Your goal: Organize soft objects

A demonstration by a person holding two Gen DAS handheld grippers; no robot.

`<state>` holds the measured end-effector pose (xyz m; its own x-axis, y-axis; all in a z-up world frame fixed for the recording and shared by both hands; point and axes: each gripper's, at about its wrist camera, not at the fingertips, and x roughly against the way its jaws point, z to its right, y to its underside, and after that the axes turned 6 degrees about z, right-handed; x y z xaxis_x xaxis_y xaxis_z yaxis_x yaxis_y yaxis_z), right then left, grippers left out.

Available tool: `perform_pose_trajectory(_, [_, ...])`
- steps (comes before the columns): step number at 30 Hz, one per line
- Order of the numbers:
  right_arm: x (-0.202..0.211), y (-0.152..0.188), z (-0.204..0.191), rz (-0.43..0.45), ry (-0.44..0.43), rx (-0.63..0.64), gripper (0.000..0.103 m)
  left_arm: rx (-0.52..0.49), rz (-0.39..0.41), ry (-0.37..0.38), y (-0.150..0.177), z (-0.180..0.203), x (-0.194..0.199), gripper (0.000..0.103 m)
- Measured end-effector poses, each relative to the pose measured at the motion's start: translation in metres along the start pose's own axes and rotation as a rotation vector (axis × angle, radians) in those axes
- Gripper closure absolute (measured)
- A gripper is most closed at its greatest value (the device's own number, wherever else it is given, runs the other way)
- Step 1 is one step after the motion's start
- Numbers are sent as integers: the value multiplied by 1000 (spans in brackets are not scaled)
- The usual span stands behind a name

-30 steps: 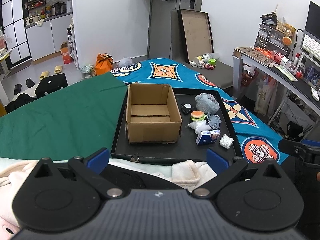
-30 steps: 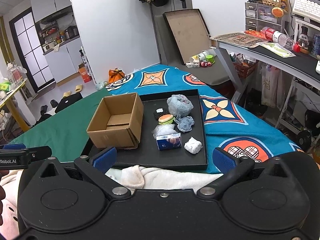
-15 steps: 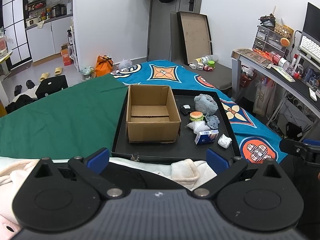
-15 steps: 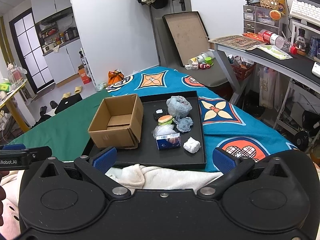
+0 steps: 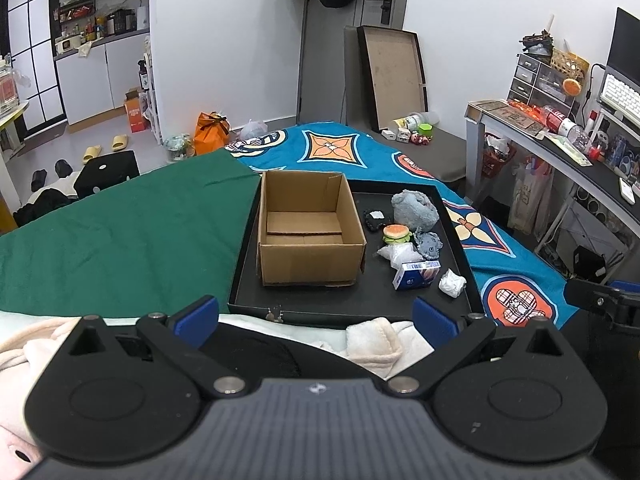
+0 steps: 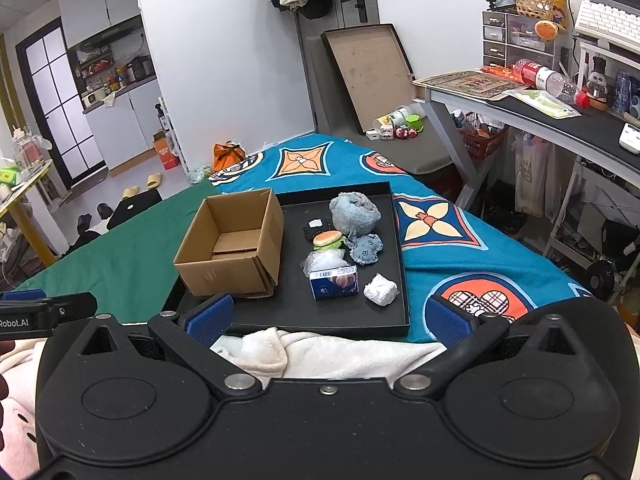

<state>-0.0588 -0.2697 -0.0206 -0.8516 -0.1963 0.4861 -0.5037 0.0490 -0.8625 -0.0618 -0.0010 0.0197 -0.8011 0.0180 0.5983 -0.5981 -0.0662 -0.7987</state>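
Black tray point(image 5: 466, 264) on the bed, with a cardboard box point(image 5: 310, 228) and soft things beside it.

The box stands open in the left part of the tray. To its right lie a grey plush point(image 5: 414, 209), a small burger toy point(image 5: 397, 233), a blue-grey soft toy point(image 5: 428, 244), a clear bag with white filling point(image 5: 400, 255), a blue carton point(image 5: 416, 275) and a crumpled white paper point(image 5: 452, 283) near the tray's right rim. The left claw point(image 5: 316, 318) is spread wide and holds nothing, hovering over a white blanket point(image 5: 376, 340) at the near edge. The right claw point(image 6: 329, 318) is also spread wide and holds nothing, near the tray's front rim.
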Motion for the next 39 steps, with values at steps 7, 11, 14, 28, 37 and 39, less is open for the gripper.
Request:
perform_pose_trajectory(7, [-7,-1,2,-11,-1,-10,0,0,-7,0,-3,0,-7,1])
perform_pose_trajectory(11, [-13,-3,3,-12,-3,-14,0,0,-8,0,-3,0,-9,1])
perform_pose_trajectory(14, [-17,-3,4,-14,-16,-19,0,-1,-11,-1,-6,-1,-13,1])
perform_pose_trajectory(28, [-52,-12,13,-22,-55,-49,0,16,0,-27,-20,-11,-49,1])
perform_pose_trajectory(37, [-82,-17,18,-15,-60,-55,0,68,-11,-60,-24,-29,-74,1])
perform_pose_trajectory(39, [-89,-18,20,-13,-63,-66,0,78,-18,-66,-24,-33,-81,1])
